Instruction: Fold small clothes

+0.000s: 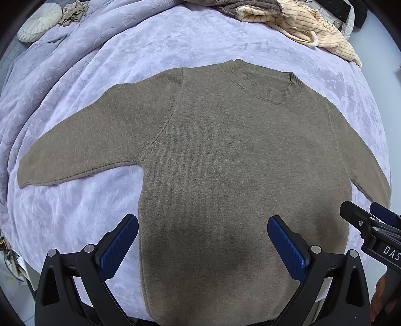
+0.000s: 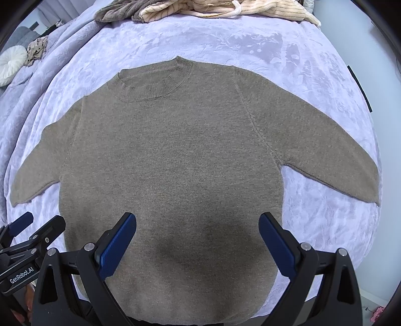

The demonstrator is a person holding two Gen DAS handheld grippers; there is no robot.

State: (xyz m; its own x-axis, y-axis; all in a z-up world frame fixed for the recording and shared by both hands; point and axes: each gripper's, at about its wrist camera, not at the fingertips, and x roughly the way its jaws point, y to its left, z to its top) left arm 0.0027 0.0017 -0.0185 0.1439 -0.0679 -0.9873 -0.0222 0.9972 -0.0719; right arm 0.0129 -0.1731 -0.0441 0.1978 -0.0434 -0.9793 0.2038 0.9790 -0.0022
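Observation:
A small olive-brown knit sweater (image 1: 225, 155) lies flat, front up, on a lavender blanket (image 1: 75, 213), collar at the far side, both sleeves spread out to the sides. It also shows in the right wrist view (image 2: 175, 150). My left gripper (image 1: 203, 225) is open and empty, hovering above the sweater's lower left hem. My right gripper (image 2: 198, 223) is open and empty above the lower middle of the hem. The right gripper also shows at the right edge of the left wrist view (image 1: 368, 220); the left gripper shows at the left edge of the right wrist view (image 2: 32, 230).
A heap of cream striped and grey clothes (image 1: 300, 17) lies at the far edge of the bed. A round white cushion (image 1: 40, 22) and a crumpled beige cloth (image 1: 74, 11) sit at the far left. The bed edge drops off at the right (image 2: 376, 175).

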